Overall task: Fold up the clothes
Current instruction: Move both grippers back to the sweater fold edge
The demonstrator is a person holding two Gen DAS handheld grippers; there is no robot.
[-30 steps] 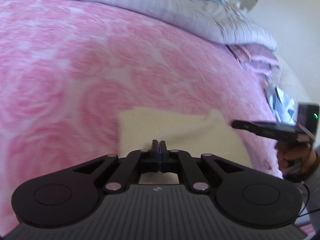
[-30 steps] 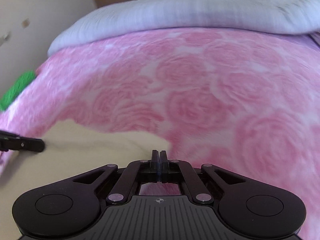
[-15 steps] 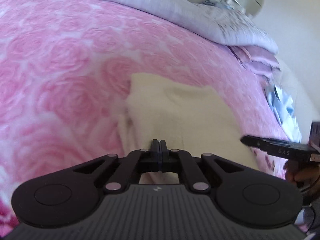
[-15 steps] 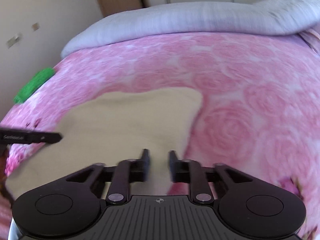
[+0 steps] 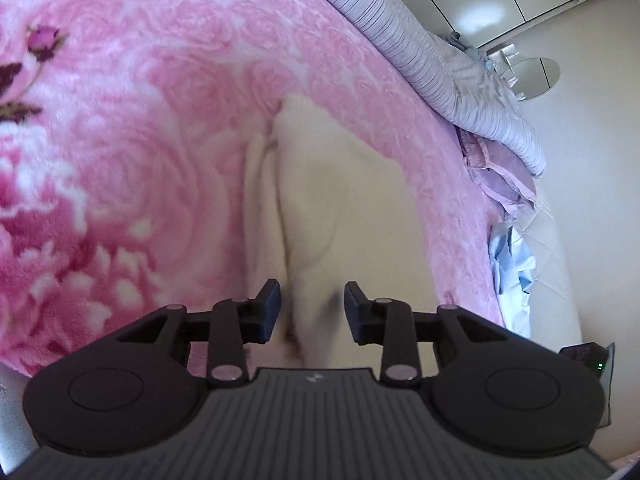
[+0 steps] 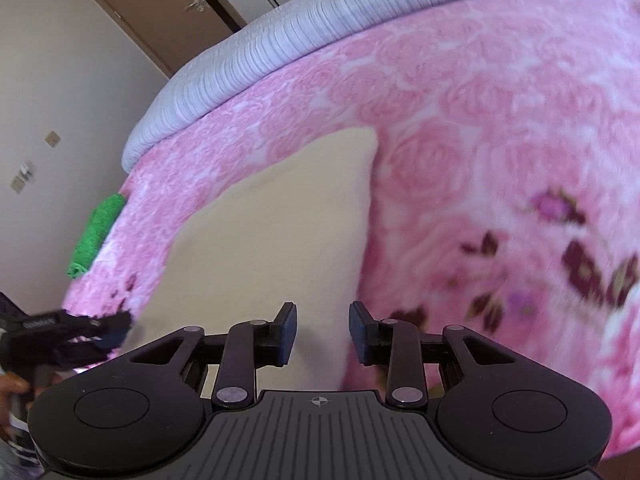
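A cream garment (image 5: pixel 344 200) lies folded on the pink rose blanket (image 5: pixel 140 140), a soft crease running along its left side. My left gripper (image 5: pixel 312 300) hovers over the garment's near edge; its jaws are opening, and the cloth lies under the gap with no pad pressing on it. In the right wrist view the same cream garment (image 6: pixel 272 240) spreads out flat. My right gripper (image 6: pixel 322 326) stands open above its near right edge, holding nothing. The left gripper's fingers (image 6: pixel 116 322) show at that view's left edge, beside the garment's corner.
A lilac striped duvet (image 5: pixel 440 60) is bunched along the bed's far side. A green cloth (image 6: pixel 96 236) lies at the bed's left edge, and light blue clothes (image 5: pixel 512 264) at its right edge. A brown door (image 6: pixel 160 12) and white walls stand beyond.
Both grippers were shut on the garment's edge and carried it across the blanket. The right one opened first, then the left. Both views have rolled, and the garment now lies flat.
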